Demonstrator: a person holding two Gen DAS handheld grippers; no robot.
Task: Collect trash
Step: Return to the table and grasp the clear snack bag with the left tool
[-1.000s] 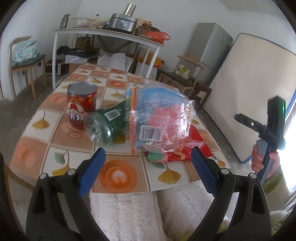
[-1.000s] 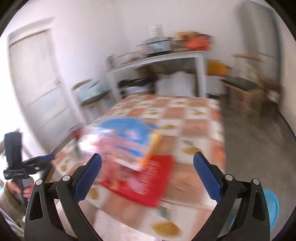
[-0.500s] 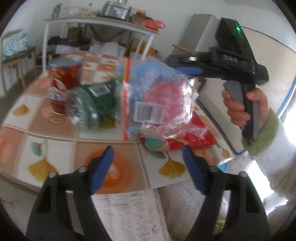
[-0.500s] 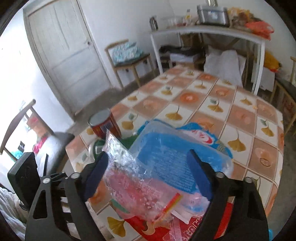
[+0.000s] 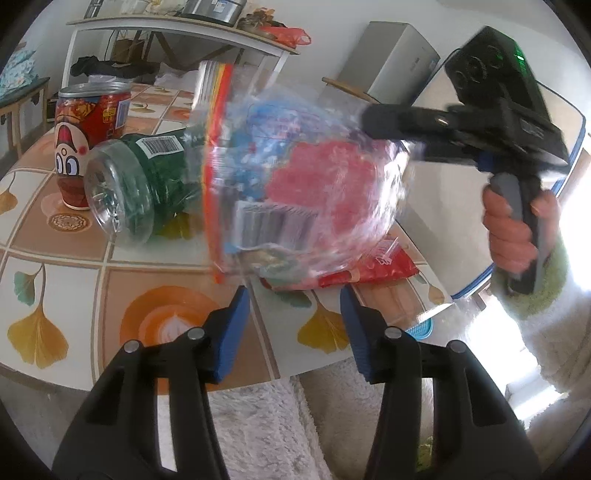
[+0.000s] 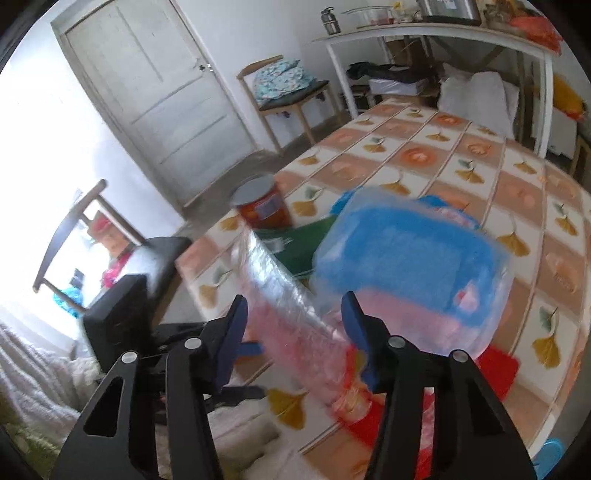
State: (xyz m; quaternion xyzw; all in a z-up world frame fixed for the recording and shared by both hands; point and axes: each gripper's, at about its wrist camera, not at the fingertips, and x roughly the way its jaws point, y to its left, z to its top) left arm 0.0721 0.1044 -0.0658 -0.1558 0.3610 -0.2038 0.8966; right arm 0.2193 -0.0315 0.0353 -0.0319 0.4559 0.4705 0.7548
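Note:
A clear plastic bag [image 5: 306, 192] with blue and pink packs inside lies on the tiled table [image 5: 62, 236], over a red wrapper [image 5: 373, 273]. Beside it on the left a green plastic bottle [image 5: 144, 184] lies on its side, and a red can [image 5: 88, 125] stands upright. My left gripper [image 5: 293, 299] hovers just short of the bag's lower edge; its jaws are closing with nothing between them. My right gripper [image 6: 294, 306] comes down on the bag [image 6: 406, 269] from the other side. Its jaws are closing around the bag's crinkled edge strip, with no firm pinch showing.
The table's near edge [image 5: 155, 384] sits over a person's white fleece lap [image 5: 258, 424]. A hand [image 5: 513, 236] holds the right gripper's handle. A white side table [image 5: 177, 26] with pots stands behind, and a chair [image 6: 291, 92] and a door [image 6: 147, 92] are at the far side.
Both pairs of jaws have narrowed. The left gripper sank closer to the bag. The right gripper swung in over the bag, whose edge strip now lies between its fingers.

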